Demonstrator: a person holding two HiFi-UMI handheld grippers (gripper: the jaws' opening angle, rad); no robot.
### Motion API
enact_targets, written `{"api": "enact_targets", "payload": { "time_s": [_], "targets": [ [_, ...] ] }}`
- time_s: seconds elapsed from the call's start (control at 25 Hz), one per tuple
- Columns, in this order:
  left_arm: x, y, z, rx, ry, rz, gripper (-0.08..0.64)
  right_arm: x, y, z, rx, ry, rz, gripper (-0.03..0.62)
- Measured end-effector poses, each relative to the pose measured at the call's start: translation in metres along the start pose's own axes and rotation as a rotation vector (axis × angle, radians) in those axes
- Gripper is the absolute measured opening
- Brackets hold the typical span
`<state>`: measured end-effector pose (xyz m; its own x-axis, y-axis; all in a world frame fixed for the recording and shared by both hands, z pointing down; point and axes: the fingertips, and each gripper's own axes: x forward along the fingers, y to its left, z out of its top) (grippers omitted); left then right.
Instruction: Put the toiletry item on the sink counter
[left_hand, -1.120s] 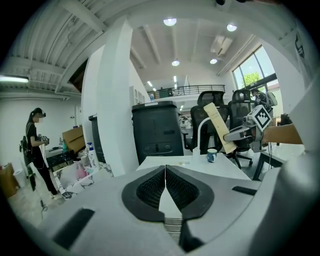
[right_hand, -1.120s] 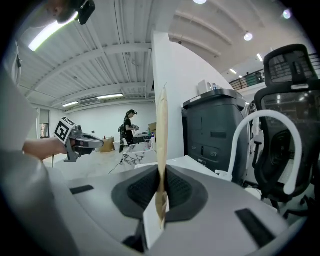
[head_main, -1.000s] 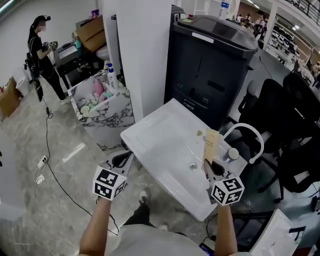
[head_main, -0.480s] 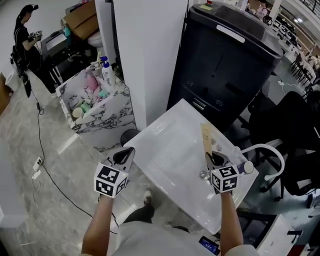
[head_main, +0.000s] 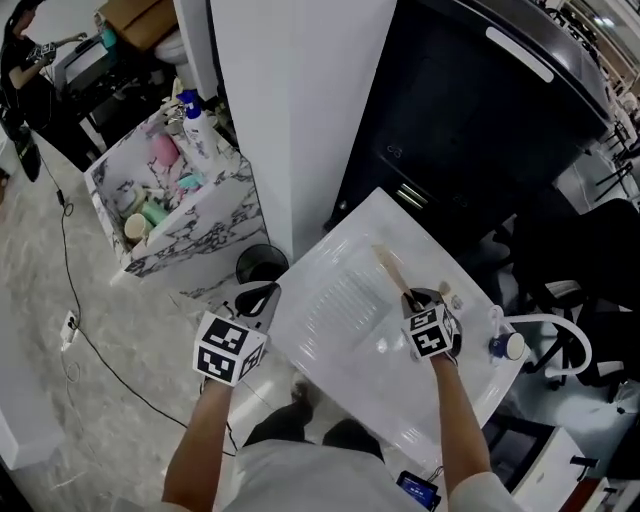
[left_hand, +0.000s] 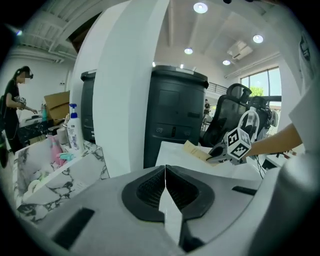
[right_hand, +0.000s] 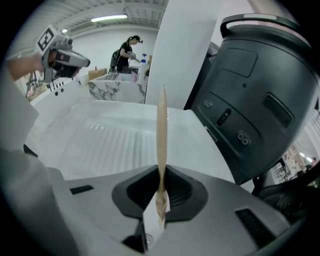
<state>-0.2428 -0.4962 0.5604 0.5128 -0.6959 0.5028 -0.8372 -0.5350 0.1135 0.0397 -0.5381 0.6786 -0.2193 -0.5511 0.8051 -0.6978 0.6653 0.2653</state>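
Observation:
A flat tan toiletry packet (head_main: 392, 270) sticks out of my right gripper (head_main: 418, 302), whose jaws are shut on its lower end. In the right gripper view the packet (right_hand: 161, 130) stands edge-on, clamped between the pads of the right gripper (right_hand: 161, 182), above the white sink counter (right_hand: 100, 140). The packet hangs over the white sink counter (head_main: 340, 300), near its right side, leaning up and to the left. My left gripper (head_main: 255, 298) is shut and empty at the sink's left edge. In the left gripper view, that gripper (left_hand: 165, 172) points across at the packet (left_hand: 195, 150).
A curved white faucet (head_main: 548, 322) and a blue-capped item (head_main: 497, 347) sit at the sink's right end. Behind the sink stand a large black bin (head_main: 480, 130) and a white pillar (head_main: 290, 100). A marble-patterned box of bottles (head_main: 170, 190) and a small black bucket (head_main: 262, 265) are on the left.
My right gripper has carried the packet left and further over the sink, and the packet now leans left. The left gripper has stayed at the sink's left edge.

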Motion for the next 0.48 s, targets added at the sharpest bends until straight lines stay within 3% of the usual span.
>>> {"api": "enact_targets", "payload": {
  "time_s": [0.28,0.48],
  "targets": [
    [0.032,0.019,-0.016,-0.015,0.057,-0.039,0.011,0.058,-0.003,-0.018,-0.126,0.159,-0.047,0.037],
    [0.043,0.027,-0.024,-0.008,0.093,-0.054,0.011,0.081,-0.006,-0.018,-0.187,0.2,-0.05,0.043]
  ]
}}
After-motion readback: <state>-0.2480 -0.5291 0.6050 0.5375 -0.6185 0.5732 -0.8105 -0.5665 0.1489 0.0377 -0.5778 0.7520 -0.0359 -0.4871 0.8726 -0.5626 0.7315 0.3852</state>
